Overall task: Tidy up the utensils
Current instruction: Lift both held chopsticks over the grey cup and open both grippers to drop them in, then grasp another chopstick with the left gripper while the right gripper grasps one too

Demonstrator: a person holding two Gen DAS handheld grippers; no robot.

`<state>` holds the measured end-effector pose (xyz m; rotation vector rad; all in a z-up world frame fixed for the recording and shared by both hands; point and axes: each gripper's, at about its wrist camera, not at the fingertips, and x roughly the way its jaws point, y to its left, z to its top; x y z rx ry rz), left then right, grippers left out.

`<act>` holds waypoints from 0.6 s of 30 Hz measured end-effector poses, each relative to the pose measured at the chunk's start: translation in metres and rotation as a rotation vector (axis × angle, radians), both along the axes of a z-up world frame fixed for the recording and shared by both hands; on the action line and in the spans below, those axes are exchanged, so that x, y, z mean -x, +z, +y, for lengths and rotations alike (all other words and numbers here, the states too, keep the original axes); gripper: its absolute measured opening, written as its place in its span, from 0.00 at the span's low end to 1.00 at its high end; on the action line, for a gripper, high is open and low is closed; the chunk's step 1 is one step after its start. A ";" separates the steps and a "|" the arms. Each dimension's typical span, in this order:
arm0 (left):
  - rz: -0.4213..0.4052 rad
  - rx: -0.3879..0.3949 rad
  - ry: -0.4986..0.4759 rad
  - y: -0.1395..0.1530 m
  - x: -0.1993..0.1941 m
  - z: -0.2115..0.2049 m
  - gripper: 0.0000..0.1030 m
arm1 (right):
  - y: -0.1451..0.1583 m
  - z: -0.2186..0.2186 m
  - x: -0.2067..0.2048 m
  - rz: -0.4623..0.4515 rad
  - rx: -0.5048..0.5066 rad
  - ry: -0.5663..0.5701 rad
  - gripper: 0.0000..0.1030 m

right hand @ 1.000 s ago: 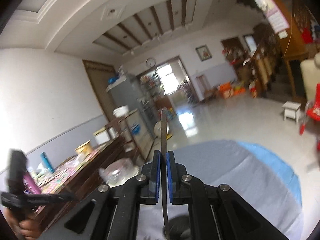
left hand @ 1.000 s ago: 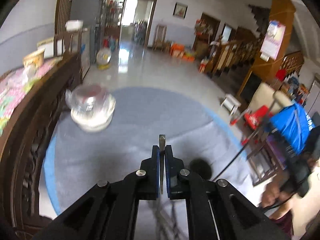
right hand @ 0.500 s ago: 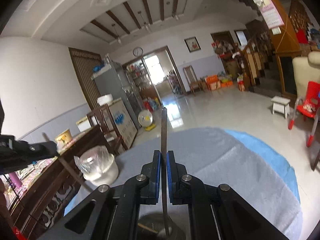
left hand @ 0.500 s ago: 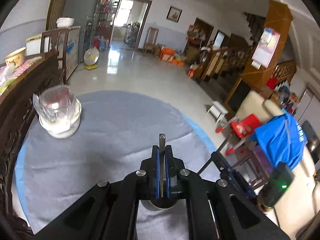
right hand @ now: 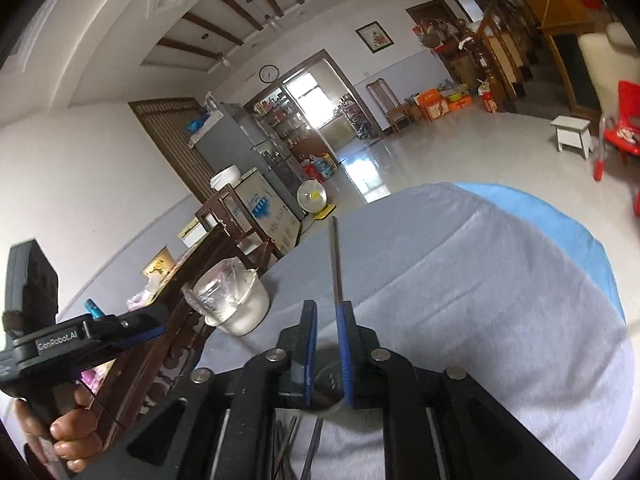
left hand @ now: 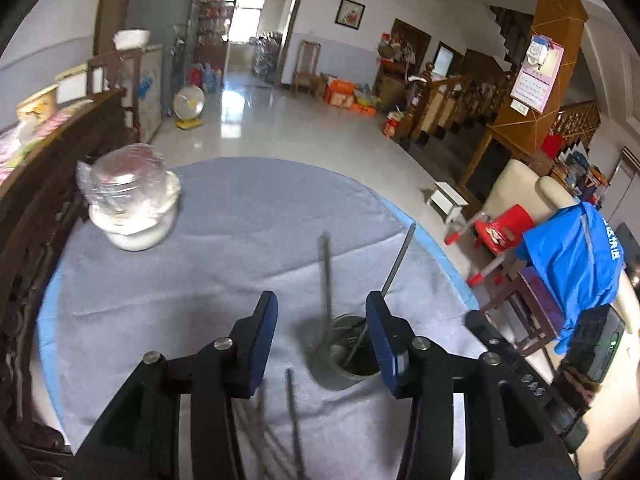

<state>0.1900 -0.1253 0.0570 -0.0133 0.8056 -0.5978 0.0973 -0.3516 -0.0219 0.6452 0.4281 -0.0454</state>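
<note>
A steel cup [left hand: 347,354] stands on the grey-clothed round table [left hand: 240,248]. Two thin metal utensils lean in it, one upright [left hand: 325,272] and one tilted right [left hand: 398,262]. My left gripper [left hand: 321,300] hovers just above and before the cup, jaws opening, with nothing pressed between the pads. In the right wrist view my right gripper [right hand: 327,306] sits over the cup [right hand: 326,376]. Its jaws are opening, and a thin utensil [right hand: 335,260] stands in the gap against the right pad, loose on its other side. More utensils [left hand: 292,420] lie below the left gripper.
A white bowl wrapped in plastic [left hand: 132,208] stands at the table's far left, next to a dark wooden bench [left hand: 36,200]. A person's hand [right hand: 68,432] holds the left gripper [right hand: 158,322]. Beyond the table's right edge are a red chair [left hand: 500,232] and blue cloth [left hand: 572,260].
The left jaws have parted and let go of their utensil, which now stands in the cup. The right gripper has sunk over the cup and its jaws have opened a little.
</note>
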 end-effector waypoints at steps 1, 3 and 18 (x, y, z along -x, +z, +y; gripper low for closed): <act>-0.001 0.006 0.009 -0.002 0.005 0.009 0.46 | -0.003 0.002 0.011 -0.008 -0.008 0.002 0.19; 0.005 0.017 0.039 -0.014 0.017 0.030 0.46 | -0.009 0.007 0.025 -0.016 -0.013 0.000 0.45; 0.252 -0.136 0.187 -0.150 0.066 0.117 0.46 | -0.066 0.073 0.059 0.151 0.039 0.156 0.39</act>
